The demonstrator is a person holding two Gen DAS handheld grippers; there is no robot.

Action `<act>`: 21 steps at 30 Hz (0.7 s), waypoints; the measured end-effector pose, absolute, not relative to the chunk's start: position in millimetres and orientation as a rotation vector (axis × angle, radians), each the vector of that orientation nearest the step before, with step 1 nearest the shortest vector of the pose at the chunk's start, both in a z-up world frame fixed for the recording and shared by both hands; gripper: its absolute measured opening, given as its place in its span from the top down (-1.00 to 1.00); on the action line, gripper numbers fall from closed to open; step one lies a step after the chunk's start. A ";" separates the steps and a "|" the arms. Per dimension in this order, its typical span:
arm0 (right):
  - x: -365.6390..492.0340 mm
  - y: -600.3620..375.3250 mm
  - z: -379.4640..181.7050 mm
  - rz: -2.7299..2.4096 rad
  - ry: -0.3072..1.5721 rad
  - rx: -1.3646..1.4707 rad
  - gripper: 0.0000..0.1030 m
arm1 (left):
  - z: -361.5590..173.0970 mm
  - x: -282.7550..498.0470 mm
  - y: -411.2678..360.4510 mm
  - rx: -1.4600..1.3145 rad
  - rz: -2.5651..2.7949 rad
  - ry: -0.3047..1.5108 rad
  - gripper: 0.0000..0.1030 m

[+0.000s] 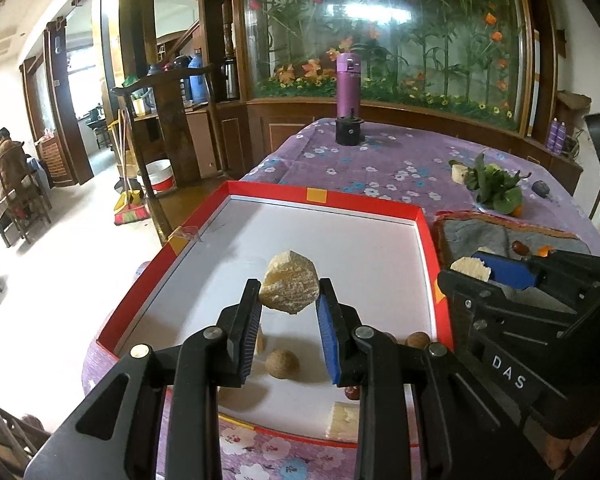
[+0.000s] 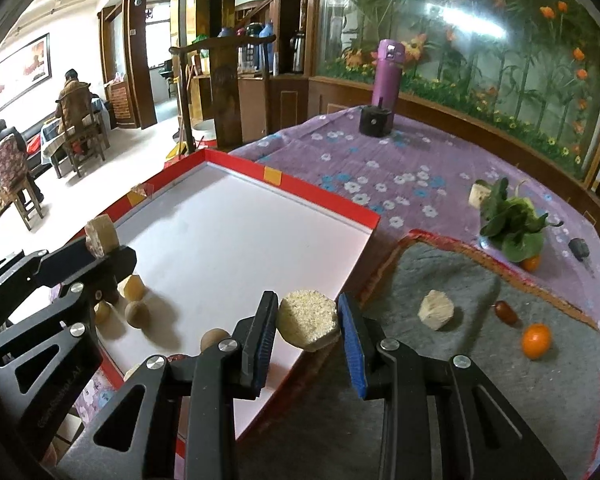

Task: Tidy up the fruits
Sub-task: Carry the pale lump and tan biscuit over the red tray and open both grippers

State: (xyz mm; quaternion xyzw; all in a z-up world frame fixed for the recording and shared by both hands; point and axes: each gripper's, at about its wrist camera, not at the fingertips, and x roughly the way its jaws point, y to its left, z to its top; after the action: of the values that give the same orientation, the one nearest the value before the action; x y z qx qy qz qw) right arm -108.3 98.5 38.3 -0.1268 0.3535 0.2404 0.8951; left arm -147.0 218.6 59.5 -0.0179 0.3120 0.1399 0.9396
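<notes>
two grippers clamped: left gripper (image 1: 288, 312) on yellow chunk (image 1: 289, 288), right gripper (image 2: 309, 328) on hexagonal chunk (image 2: 309, 323) | several pieces already in red-rimmed tray (image 2: 320, 192) | left on grey mat (image 2: 460, 272): pale chunk (image 2: 436, 310), orange (image 2: 536, 341), date (image 2: 506, 312)

- The left gripper (image 1: 289, 304) held a pale yellow chunk (image 1: 289, 288) between its fingers (image 1: 247, 332), above the red-rimmed tray (image 1: 324, 196).
- On the tray's white floor, near the fingers, lay a round brown fruit (image 1: 282, 364), a second brown one (image 1: 418, 339) to the right, a small dark red fruit (image 1: 352, 392) and a pale block (image 1: 344, 420).
- At the right edge the right gripper (image 1: 496, 272) carried another pale piece (image 1: 471, 269) over a grey mat (image 1: 476, 236).
- Farther right on the purple flowered surface (image 1: 380, 160) sat a leafy green bunch (image 1: 494, 188).
- At the far end stood a purple flask (image 1: 348, 84) behind a black cylinder (image 1: 350, 131).
</notes>
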 end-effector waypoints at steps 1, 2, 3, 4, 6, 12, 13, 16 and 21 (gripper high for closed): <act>-107.3 100.0 36.2 0.500 0.738 -0.265 0.38 | 58.8 -146.2 218.9 -0.034 0.289 0.638 0.51; -106.4 101.6 34.3 0.501 0.743 -0.266 0.38 | 57.7 -144.8 219.8 -0.031 0.294 0.642 0.51; -105.4 102.9 32.1 0.504 0.748 -0.267 0.38 | 56.4 -143.8 220.8 -0.029 0.297 0.645 0.51; -104.0 104.0 30.3 0.506 0.754 -0.268 0.38 | 55.3 -142.8 221.2 -0.029 0.299 0.649 0.51; -101.1 106.8 25.5 0.512 0.771 -0.268 0.38 | 52.7 -140.9 222.2 -0.031 0.302 0.657 0.51; -94.3 113.3 13.4 0.529 0.814 -0.265 0.38 | 44.2 -134.8 225.9 -0.028 0.314 0.687 0.50; -93.7 113.9 11.8 0.530 0.821 -0.264 0.37 | 41.4 -132.9 227.1 -0.031 0.318 0.702 0.50; -93.4 116.1 10.8 0.537 0.824 -0.268 0.37 | 33.6 -128.0 230.8 -0.050 0.333 0.741 0.50; -91.5 108.6 13.4 0.608 0.874 -0.170 0.36 | 33.9 -132.4 238.0 -0.087 0.366 0.746 -0.19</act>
State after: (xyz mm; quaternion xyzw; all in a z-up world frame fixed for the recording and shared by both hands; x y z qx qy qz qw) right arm -91.5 108.6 13.4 -0.0809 0.4160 0.2893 0.8583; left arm -132.4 238.0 33.9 -0.0424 0.3621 0.1776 0.9141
